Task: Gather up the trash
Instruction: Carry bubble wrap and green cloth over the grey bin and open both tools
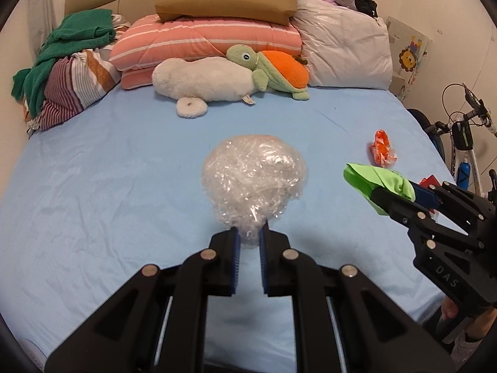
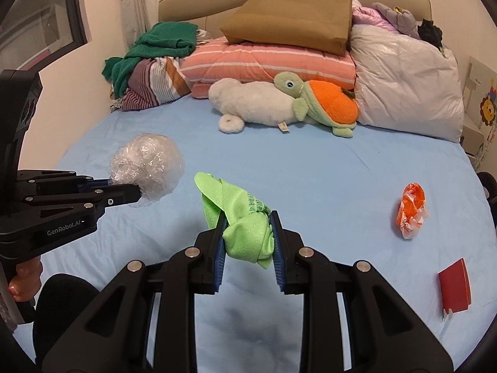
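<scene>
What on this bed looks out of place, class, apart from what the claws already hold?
A crumpled orange wrapper lies loose on the blue sheet toward the bed's right side, and a small red booklet sits near the right edge. Both look like stray litter, unlike the bedding and toys stacked at the head.

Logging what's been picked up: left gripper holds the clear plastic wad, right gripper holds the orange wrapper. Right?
Not quite. The right gripper holds the green bag; the right wrist view shows the orange wrapper lying on the bed. The left gripper does hold the clear plastic wad.
</scene>
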Demonstrator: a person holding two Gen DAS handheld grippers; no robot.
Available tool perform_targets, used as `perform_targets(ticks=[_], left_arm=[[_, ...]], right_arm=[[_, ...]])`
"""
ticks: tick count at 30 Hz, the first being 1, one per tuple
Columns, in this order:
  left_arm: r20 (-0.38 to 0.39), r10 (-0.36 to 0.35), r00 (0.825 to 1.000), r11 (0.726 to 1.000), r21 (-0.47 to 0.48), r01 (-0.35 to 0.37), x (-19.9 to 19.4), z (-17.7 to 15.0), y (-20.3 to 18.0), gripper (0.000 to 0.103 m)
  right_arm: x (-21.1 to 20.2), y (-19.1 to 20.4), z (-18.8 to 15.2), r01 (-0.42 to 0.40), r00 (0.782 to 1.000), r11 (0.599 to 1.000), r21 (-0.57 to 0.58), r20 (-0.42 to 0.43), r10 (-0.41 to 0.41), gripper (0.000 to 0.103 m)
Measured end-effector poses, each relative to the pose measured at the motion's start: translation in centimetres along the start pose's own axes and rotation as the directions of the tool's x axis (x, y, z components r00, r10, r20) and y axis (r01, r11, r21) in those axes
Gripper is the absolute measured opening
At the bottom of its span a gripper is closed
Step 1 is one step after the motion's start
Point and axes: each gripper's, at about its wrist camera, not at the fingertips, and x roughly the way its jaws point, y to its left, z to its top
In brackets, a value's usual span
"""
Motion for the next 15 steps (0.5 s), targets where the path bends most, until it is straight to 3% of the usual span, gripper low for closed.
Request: perform_targets(ticks=[8, 15], left_arm=[[0.051, 0.087, 0.995, 0.994, -0.077, -0.083, -7.4, -4.3, 4.4, 0.011], [0.078, 0.19, 0.979, 0.966, -0.19, -0.172, -13.6, -8.5, 9.6, 0.011]], right_arm=[[-4.5, 7.2, 0.3, -0.081, 0.996, 0.993, -0.08, 0.041, 0.085, 0.024], [-6.6, 14.3, 0.7, -0.182, 0.98, 0.967, -0.176, 0.05, 0.193, 0.024]])
